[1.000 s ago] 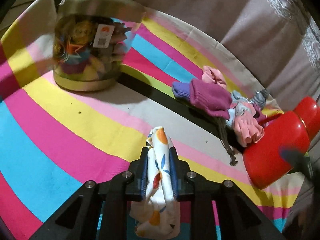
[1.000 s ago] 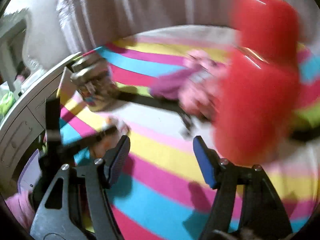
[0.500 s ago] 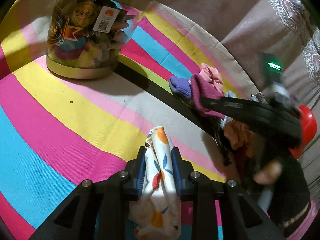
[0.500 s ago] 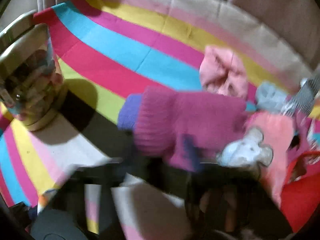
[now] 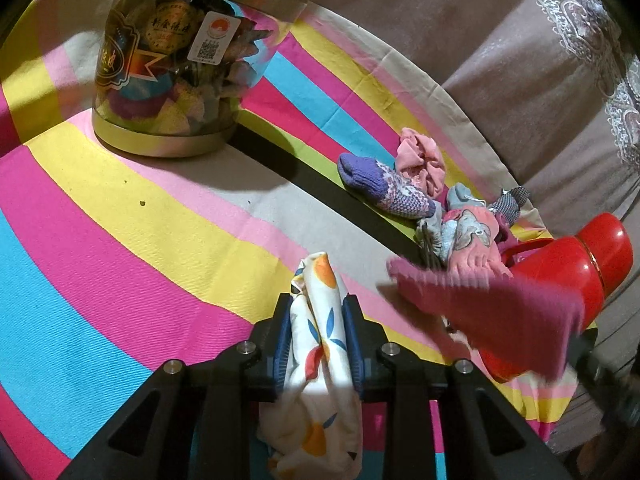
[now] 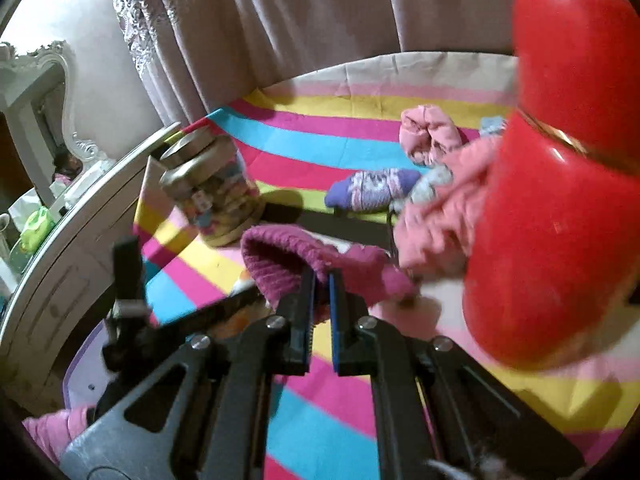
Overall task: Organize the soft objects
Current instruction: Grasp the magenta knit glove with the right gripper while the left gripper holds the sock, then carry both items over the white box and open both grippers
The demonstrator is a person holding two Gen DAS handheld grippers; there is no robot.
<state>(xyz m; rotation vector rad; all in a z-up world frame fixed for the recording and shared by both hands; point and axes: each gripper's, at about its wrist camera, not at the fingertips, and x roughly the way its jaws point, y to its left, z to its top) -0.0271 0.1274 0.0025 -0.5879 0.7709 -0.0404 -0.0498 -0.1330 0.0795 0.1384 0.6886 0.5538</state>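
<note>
Lifted off the sock pile since half a second ago: magenta ribbed knit sock (image 6: pixel 316 264), pinched at its edge by right gripper (image 6: pixel 320 300), jaws clenched. Left gripper (image 5: pixel 318 344) grasping white floral cloth (image 5: pixel 320 360), jaws just eased slightly. Purple patterned sock (image 5: pixel 384 188) exposed on striped cloth (image 5: pixel 120 240); open room toward clear jar (image 5: pixel 176 64).

Red flask (image 5: pixel 560 280), curtain (image 6: pixel 304 12)
</note>
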